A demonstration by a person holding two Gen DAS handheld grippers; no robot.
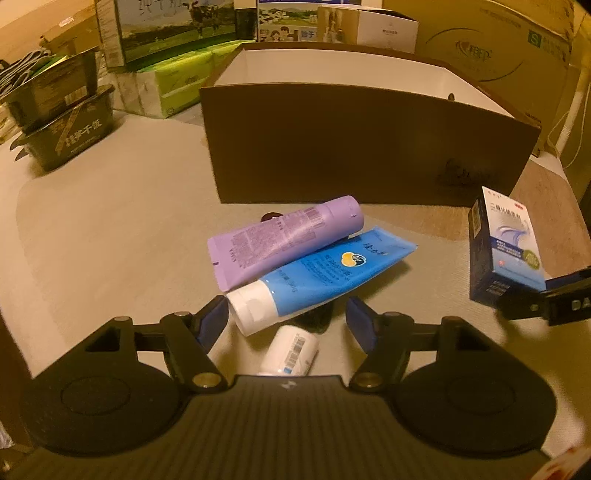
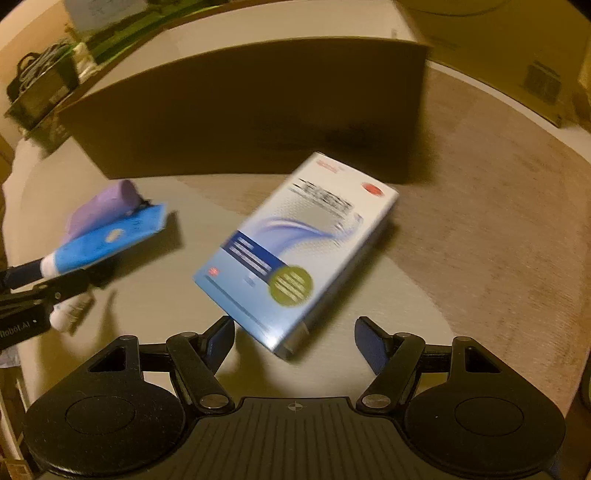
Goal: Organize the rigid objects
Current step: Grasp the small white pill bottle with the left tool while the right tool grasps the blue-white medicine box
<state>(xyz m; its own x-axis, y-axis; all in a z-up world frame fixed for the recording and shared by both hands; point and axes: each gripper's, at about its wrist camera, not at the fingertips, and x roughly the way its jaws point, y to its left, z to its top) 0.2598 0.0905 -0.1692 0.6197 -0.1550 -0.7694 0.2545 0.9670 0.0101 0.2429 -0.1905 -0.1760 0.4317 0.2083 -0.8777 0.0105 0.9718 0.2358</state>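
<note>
A purple tube (image 1: 284, 236) lies across a blue tube (image 1: 325, 273) with a white cap, in front of an open brown cardboard box (image 1: 369, 155). A small white bottle (image 1: 291, 350) lies just below them. My left gripper (image 1: 288, 321) is open over the blue tube's cap end, and its left finger is close to the cap. A blue-and-white carton (image 2: 295, 251) stands tilted to the right. My right gripper (image 2: 295, 339) is open, with the carton's lower end between its fingers and no pad pressing on it. The right wrist view is blurred.
Stacked black food bowls (image 1: 62, 125) sit at the far left, and green tissue packs (image 1: 177, 81) and printed cartons (image 1: 166, 33) line the back. A large cardboard box (image 1: 498, 48) stands at back right. Bare tabletop (image 1: 110, 229) lies left of the tubes.
</note>
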